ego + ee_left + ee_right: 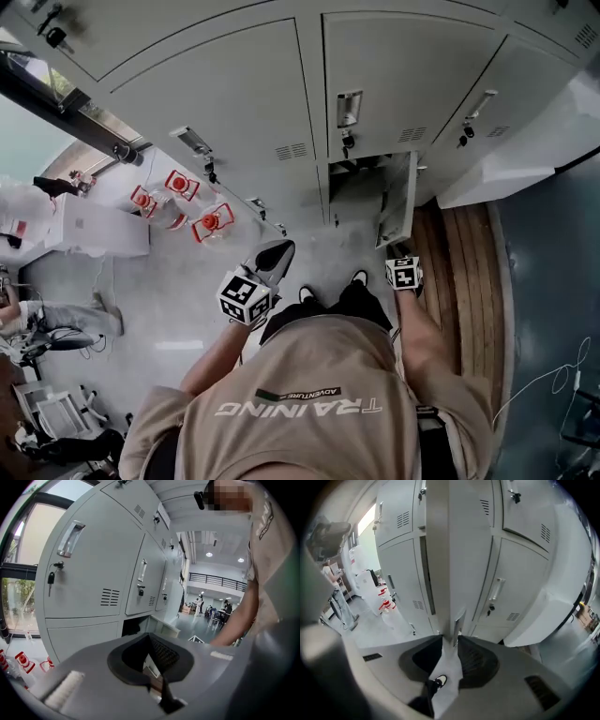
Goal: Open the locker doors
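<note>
Grey lockers (234, 94) fill the top of the head view. One lower locker door (398, 202) stands swung out toward the person, right of centre. The right gripper (402, 253) sits at that door's near edge. The left gripper (272, 251) hangs free at centre left, over bare floor and well apart from the door. Red-capped water jugs (208, 223) stand at the locker bank's foot, left of centre.

From the left gripper view, the left gripper (150, 641) has its pads drawn nearly together with nothing between them. Shut locker fronts (93, 573) rise across the upper left of the frame, and a key (50, 578) dangles from one lock. A dark open compartment (131, 627) shows just above the jaws.

In the right gripper view, the right gripper (451, 641) is closed narrowly on the open door's edge. The locker door (459, 550) runs edge-on from the jaws straight up the middle of the frame. A shoe (439, 681) shows below, in the gap between the pads.
</note>
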